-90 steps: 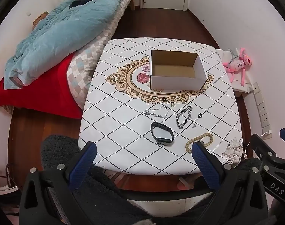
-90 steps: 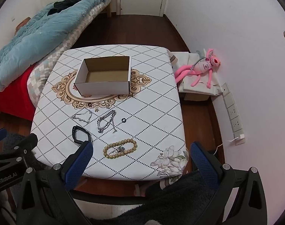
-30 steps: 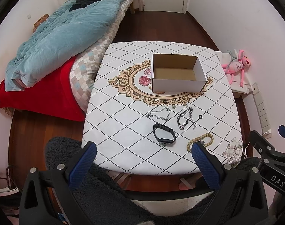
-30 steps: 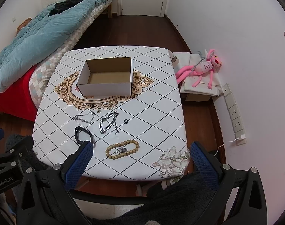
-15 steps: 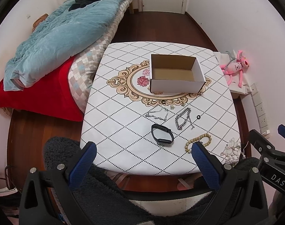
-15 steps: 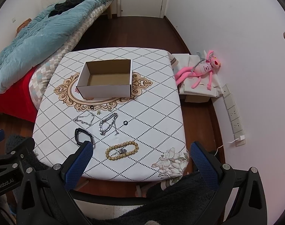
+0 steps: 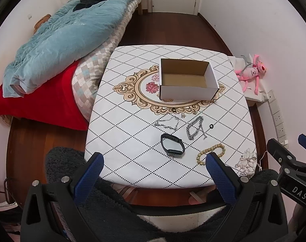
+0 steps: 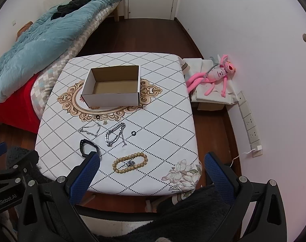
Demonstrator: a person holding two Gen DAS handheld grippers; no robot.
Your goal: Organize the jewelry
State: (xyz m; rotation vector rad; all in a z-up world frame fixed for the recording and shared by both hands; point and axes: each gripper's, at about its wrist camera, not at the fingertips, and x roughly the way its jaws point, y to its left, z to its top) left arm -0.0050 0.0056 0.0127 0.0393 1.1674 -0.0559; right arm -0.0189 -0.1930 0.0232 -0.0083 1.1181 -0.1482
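The open cardboard box (image 7: 188, 92) lies lengthwise left to right on the bench (image 7: 132, 151). Both the left gripper (image 7: 153, 161) and right gripper (image 8: 152, 159) hang apart, empty. The blue finger (image 8: 84, 173) partly hides the black band (image 8: 86, 147).

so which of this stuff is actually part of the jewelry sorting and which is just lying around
Part of the job:
cardboard box, open and empty
wooden bead bracelet
heavy silver chain
thin silver chain
black band
small black ring
both grippers, left gripper and right gripper, open and holding nothing

Just lying about:
pink plush toy
blue duvet
wall sockets
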